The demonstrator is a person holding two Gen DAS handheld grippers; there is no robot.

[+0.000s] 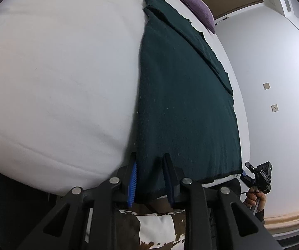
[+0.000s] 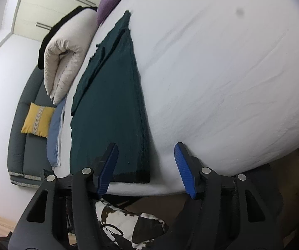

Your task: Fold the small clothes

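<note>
A dark green knitted garment [image 1: 180, 104] lies flat and lengthwise on the white bed [image 1: 55, 73], with a narrow flap folded over its far side. My left gripper [image 1: 149, 156] is shut on the garment's near corner, and the hem bunches between the blue pads. In the right wrist view the same garment [image 2: 107, 114] runs away from me. My right gripper [image 2: 146, 145] stands open at the bed's [image 2: 222, 73] near edge. Its left finger lies over the cloth, and the other near corner sits loose between the pads. The right gripper [image 1: 257, 175] also shows in the left wrist view, held by a hand.
A purple pillow [image 2: 112, 2] lies at the far end of the bed. Beside the garment are a folded beige duvet [image 2: 66, 56] and a blue cloth [image 2: 54, 133]. A grey sofa with a yellow cushion [image 2: 38, 119] stands beyond. A brown-and-white cushion [image 2: 128, 223] lies below the bed edge.
</note>
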